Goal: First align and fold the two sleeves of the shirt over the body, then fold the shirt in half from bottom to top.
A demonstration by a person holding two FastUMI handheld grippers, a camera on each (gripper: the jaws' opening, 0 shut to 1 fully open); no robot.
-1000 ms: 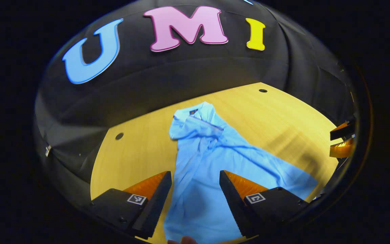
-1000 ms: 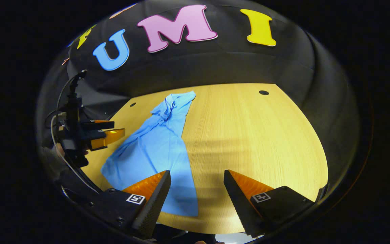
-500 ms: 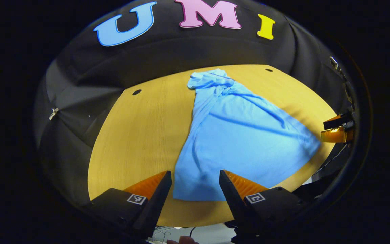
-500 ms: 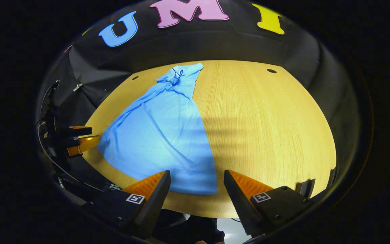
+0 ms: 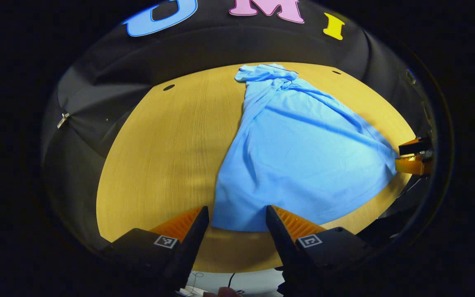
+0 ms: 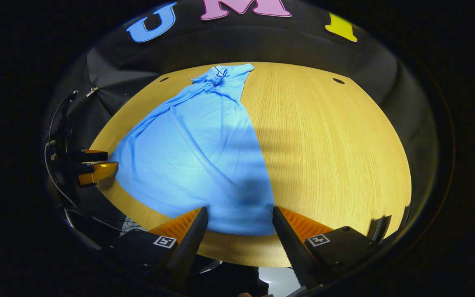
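Shirt (image 5: 303, 152): lies spread on the table (image 5: 159, 156), collar at the far end, hem at the near edge.
Left gripper (image 5: 237, 225): jaws apart, above the hem's left corner.
Right gripper (image 6: 239, 227): jaws apart, above the hem's right corner.

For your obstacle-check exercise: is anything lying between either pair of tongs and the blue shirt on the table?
Nothing visible. The left tongs and right tongs both stand open at the near hem corners of the shirt, with bare wooden table around it and no other object between.
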